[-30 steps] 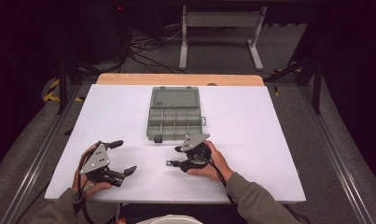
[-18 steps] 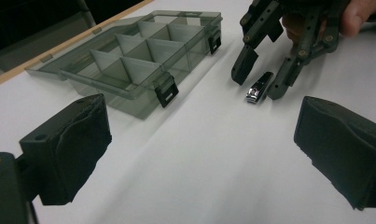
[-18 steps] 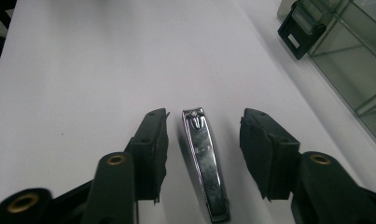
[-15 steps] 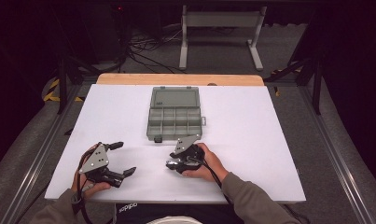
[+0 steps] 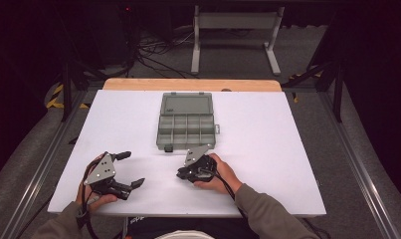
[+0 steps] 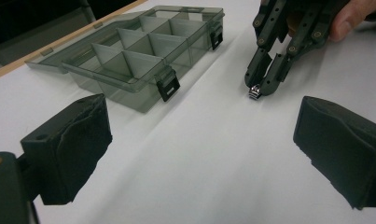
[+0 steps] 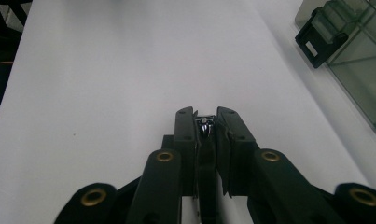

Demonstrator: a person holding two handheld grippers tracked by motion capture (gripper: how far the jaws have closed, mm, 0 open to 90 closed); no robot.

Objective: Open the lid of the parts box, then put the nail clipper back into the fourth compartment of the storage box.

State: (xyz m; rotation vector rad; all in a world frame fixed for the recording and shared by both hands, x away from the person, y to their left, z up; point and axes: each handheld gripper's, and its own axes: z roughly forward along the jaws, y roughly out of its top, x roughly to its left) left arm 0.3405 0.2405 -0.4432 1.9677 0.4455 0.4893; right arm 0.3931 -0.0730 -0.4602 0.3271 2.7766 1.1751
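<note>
Bench (image 5: pixel 267 129): white top, wooden strip along far edge – metal rails down both sides.
Organiser box (image 5: pixel 187 130): grey see-through plastic, lid swung open & lying flat toward far side; compartments look bare; black latches on near wall – sits mid-bench.
Stand (image 5: pixel 235 25): pale metal frame on floor behind bench.
Cables (image 5: pixel 158 50): loose tangle on floor, far left of stand.

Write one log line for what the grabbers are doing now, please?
right gripper: shut on small metal piece, tips at table | left gripper: open, holding nothing | compartment box: lid open
</note>
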